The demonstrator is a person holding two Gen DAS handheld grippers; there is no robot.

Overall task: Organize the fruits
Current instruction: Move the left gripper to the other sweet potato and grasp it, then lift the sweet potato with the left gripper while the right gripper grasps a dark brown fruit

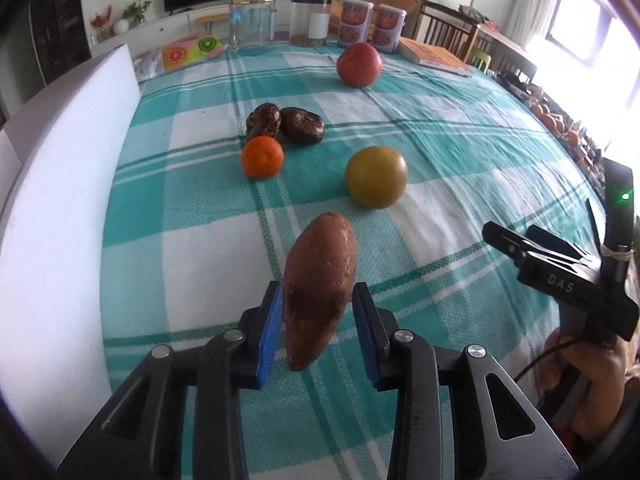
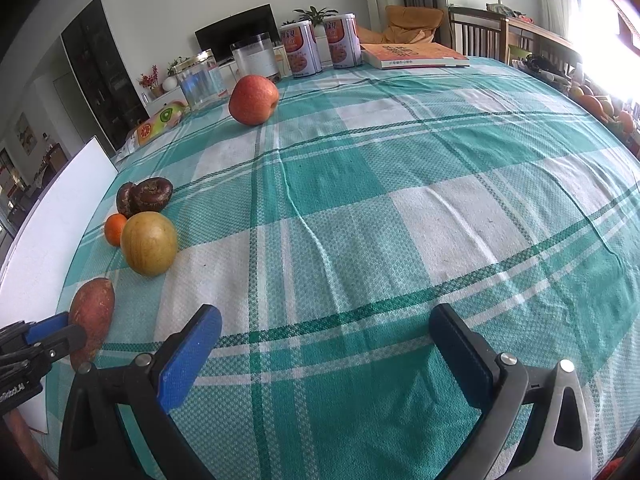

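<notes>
Sweet potato point(image 1: 320, 288) lies lengthwise on the green-checked bench point(image 1: 460, 168), its long axis running straight away from the left claw point(image 1: 318, 328), blunt end near, tapered end pointing toward the yellow-green fruit point(image 1: 376, 176). Its near half sits between the blue pads point(image 1: 270, 328); the left pad touches the skin, while a small gap shows at the right. The right claw point(image 2: 320, 356) hovers wide apart, well to the right of the potato, holding nothing.
</notes>
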